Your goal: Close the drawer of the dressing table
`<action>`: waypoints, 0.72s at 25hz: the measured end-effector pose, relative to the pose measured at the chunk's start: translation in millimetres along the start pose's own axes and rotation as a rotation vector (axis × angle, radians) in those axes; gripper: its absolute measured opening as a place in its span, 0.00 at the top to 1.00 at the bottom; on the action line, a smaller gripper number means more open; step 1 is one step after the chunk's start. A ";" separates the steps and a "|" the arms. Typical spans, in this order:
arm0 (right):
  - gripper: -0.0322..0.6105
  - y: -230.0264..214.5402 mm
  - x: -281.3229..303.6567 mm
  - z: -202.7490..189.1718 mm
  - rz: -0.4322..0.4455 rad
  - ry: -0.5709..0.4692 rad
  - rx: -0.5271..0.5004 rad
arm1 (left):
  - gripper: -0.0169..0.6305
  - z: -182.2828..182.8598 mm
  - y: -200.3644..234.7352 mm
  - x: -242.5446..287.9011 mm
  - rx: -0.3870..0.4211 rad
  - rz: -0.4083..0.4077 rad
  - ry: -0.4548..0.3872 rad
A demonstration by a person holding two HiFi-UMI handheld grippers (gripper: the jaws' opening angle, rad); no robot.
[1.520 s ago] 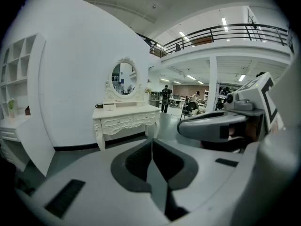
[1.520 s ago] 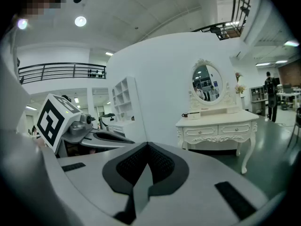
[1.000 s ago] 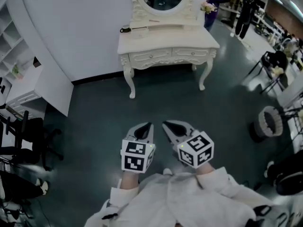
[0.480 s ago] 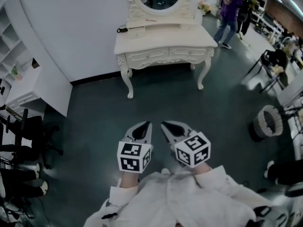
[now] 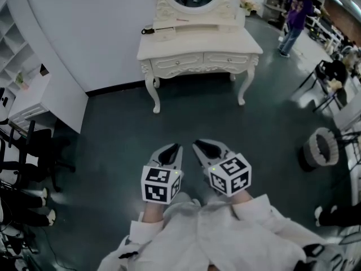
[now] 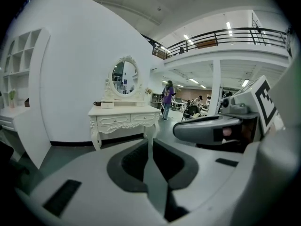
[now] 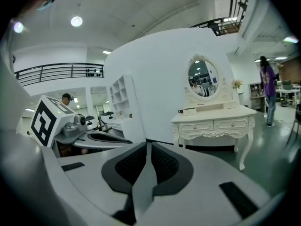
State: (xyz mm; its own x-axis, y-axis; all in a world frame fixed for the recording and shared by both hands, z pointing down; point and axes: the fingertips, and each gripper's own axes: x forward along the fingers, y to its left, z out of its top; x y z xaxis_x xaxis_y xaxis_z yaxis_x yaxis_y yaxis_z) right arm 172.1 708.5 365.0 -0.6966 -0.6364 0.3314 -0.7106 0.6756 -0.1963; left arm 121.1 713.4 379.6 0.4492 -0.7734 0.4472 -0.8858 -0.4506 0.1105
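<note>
My left gripper [image 5: 174,151] and right gripper [image 5: 202,148] sat side by side just in front of me, about where they were a second ago. Both had their jaws pressed together, holding nothing and touching nothing. Past them was dark floor [image 5: 186,117]. The dressing table [image 5: 197,44] stood well apart from them, against the white wall, and its two front drawers looked pushed in. The person in purple [image 5: 297,13], who was beside the table before, had walked off to the right.
</note>
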 end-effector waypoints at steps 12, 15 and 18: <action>0.79 -12.5 9.5 -15.4 0.015 0.012 0.049 | 0.78 -20.9 11.8 10.5 -0.056 0.059 0.052; 0.79 -19.0 17.1 -16.5 0.006 0.023 0.059 | 0.78 -20.1 19.4 19.9 -0.066 0.049 0.061; 0.79 -34.1 30.9 -9.7 -0.018 0.023 0.071 | 0.78 -8.8 33.6 36.4 -0.059 0.033 0.059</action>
State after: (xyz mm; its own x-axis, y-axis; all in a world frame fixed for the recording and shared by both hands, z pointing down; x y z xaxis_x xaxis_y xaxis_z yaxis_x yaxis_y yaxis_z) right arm 175.7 669.5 390.9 -0.6818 -0.6387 0.3568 -0.7288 0.6357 -0.2546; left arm 106.7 674.1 407.4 0.4138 -0.7587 0.5032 -0.9060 -0.3970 0.1466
